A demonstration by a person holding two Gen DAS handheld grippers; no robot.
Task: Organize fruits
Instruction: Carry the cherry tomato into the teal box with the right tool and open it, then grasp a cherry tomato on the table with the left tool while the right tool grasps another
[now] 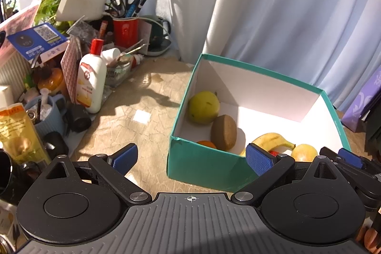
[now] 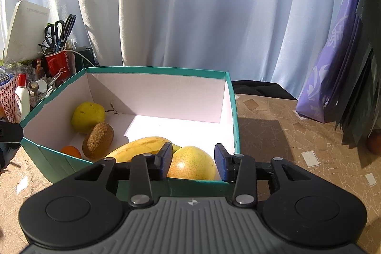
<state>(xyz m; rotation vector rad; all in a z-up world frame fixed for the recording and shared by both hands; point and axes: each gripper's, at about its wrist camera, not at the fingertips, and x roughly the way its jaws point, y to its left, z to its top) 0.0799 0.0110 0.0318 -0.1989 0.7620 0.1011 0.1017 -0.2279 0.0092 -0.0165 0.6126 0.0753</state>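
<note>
Now the right gripper (image 2: 193, 162) is over the near wall of the green box (image 2: 152, 70), dropping off a yellow-red fruit (image 2: 193, 163). Its jaws stand a little apart, one on each side of the fruit. The fruit sits between them inside the box, and the pads look like they are not squeezing it, though the near wall hides its lower part, so I am not sure.

Just past the left jaw lies a banana (image 2: 140, 148). Farther ahead and to the left are a brown kiwi (image 2: 98, 140), a small orange (image 2: 71, 151) and a green-yellow pear (image 2: 87, 116).

The left gripper (image 1: 190, 156) is spread wide and holds nothing. The box's near corner lies between its jaws and a bit ahead.

This looks like the letting-go step. Next, the right gripper should open a bit more and pull back and up, so it does not bump the fruit or the box wall. I see no more fruit outside the box, so the job seems almost done.
</note>
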